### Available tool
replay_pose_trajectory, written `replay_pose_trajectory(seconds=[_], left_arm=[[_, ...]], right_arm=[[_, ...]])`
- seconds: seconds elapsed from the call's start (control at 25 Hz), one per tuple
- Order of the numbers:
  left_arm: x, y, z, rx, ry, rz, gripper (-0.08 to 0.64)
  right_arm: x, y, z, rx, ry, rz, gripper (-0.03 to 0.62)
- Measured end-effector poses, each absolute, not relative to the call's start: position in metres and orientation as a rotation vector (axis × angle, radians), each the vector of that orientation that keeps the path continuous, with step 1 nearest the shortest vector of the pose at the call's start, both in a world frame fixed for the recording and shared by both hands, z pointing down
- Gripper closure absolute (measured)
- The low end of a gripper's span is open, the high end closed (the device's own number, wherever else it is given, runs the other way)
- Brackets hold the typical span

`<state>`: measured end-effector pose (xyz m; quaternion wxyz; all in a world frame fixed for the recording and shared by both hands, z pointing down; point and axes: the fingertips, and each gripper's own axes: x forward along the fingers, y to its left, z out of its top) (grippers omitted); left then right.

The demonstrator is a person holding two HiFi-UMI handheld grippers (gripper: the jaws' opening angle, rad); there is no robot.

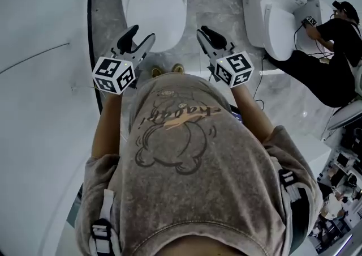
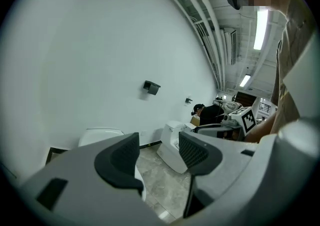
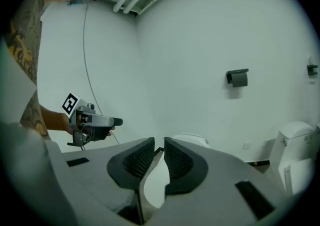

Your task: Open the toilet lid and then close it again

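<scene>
The white toilet (image 1: 154,5) stands straight ahead of my feet with its lid down. It also shows low in the left gripper view as toilet (image 2: 102,134) and in the right gripper view as toilet (image 3: 191,140). My left gripper (image 1: 142,33) is held up in the air short of the bowl's left side, its jaws wide apart and empty (image 2: 159,145). My right gripper (image 1: 204,30) hangs at the same height short of the bowl's right side. Its pads stand a narrow gap apart with nothing between them (image 3: 158,146). Neither gripper touches the toilet.
A second white toilet (image 1: 280,14) stands to the right, with a person in black (image 1: 334,51) crouched beside it and cables on the floor. A black paper holder (image 3: 237,77) is fixed on the white wall behind. Marble floor tiles (image 1: 107,28) surround the toilets.
</scene>
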<state>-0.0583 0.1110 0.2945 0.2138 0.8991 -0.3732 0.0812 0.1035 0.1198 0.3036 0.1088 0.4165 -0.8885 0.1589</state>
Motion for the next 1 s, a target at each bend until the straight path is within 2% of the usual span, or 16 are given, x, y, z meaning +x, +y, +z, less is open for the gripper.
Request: replay_pose_trajectory(seconds=[0.08,0.2,0.28,1.0], left_arm=[[-0.060,0.115,0.289,2.514,-1.057,0.194,0.351],[-0.069,0.118,0.286,2.536,-1.137,0.154,0.505],[-0.073,0.115,0.285,2.546,-1.191,0.152,0.546],[-0.080,0.106,0.287,2.451,-1.347,0.121,0.551]], right_arm=[[0.109,0.125,0.293,1.254,-2.636,0.419,0.530],[0.112,0.129,0.288,1.298,-2.665,0.378,0.546],[0.113,0.126,0.287,1.322,-2.675,0.370,0.554],[0.115,0.107,0.287,1.311,-2.708,0.368,0.566]])
